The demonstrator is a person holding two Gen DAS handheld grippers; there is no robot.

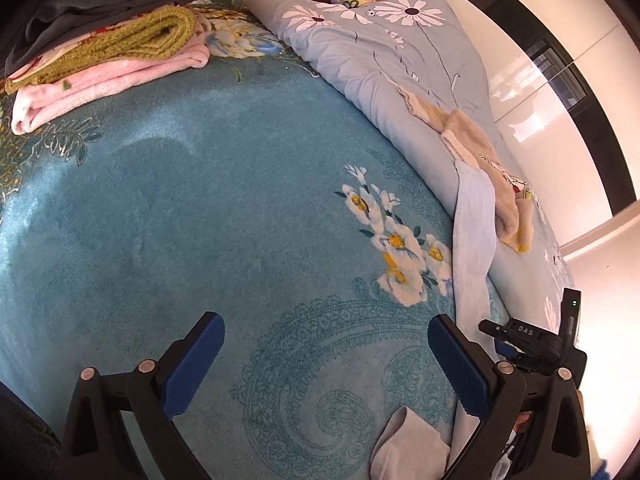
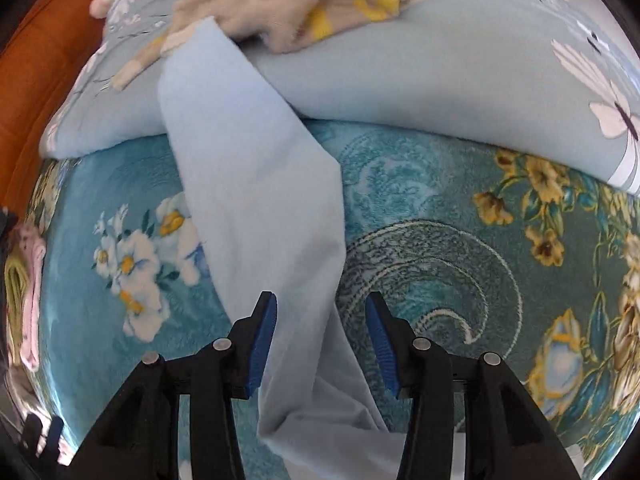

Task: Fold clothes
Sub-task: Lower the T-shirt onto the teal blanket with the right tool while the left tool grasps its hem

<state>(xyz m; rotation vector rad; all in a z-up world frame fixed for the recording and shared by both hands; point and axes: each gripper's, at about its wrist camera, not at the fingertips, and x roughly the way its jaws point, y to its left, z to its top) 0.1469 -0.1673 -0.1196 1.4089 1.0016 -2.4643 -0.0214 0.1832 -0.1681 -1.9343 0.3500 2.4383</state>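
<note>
Bed [image 2: 420,208] with teal floral blanket: light-blue garment [image 2: 256,200] lies between released right gripper [image 2: 320,344] jaws. Left gripper [image 1: 326,364] released, empty. Risk: a closure off the edge bunches the fabric.

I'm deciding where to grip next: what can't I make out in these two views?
- Light blue garment: near end cut off by the right wrist view's bottom edge; far end hidden under the beige fleece.
- Folded stack: lower layers hidden by the dark cloth on top, left wrist view.
- Right tool: whether its pads touch the garment.

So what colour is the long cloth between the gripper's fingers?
Plain light blue, the long cloth; best in the right wrist view.
</note>
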